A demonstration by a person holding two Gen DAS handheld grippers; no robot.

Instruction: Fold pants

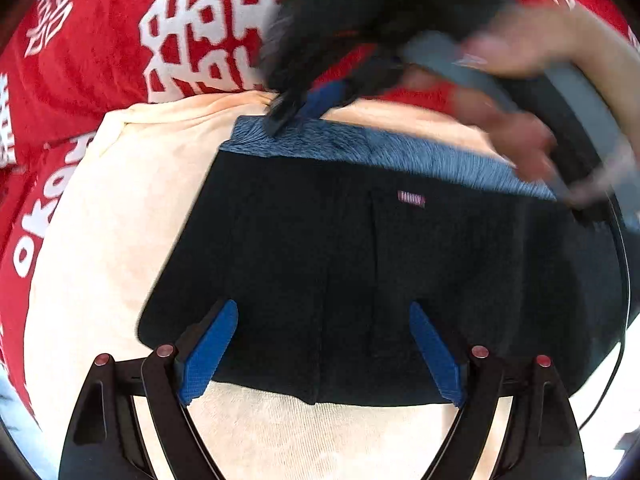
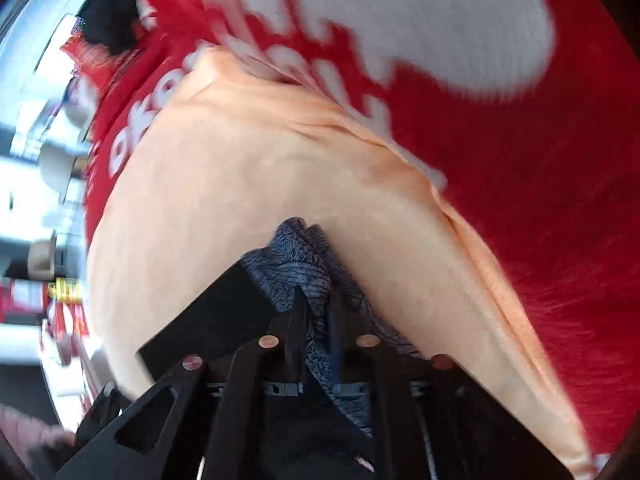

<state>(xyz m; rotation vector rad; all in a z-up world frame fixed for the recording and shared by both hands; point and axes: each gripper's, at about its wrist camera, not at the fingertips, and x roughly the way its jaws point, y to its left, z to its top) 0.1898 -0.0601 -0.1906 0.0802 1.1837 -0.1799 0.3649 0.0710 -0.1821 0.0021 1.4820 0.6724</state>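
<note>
A: Pants (image 1: 360, 260), one dark pair, are lying folded on the cream cloth (image 1: 104, 240) over the red blanket (image 1: 100, 40). They are looking soft and limp, so they are likely sagging if lifted; the thicker blue waistband (image 1: 360, 148) is seeming the firmest hold.

B: Two tongs are working: the right gripper (image 2: 316, 312) is pinching that waistband, and the left gripper (image 1: 324, 356) is hovering spread, holding nothing.
</note>
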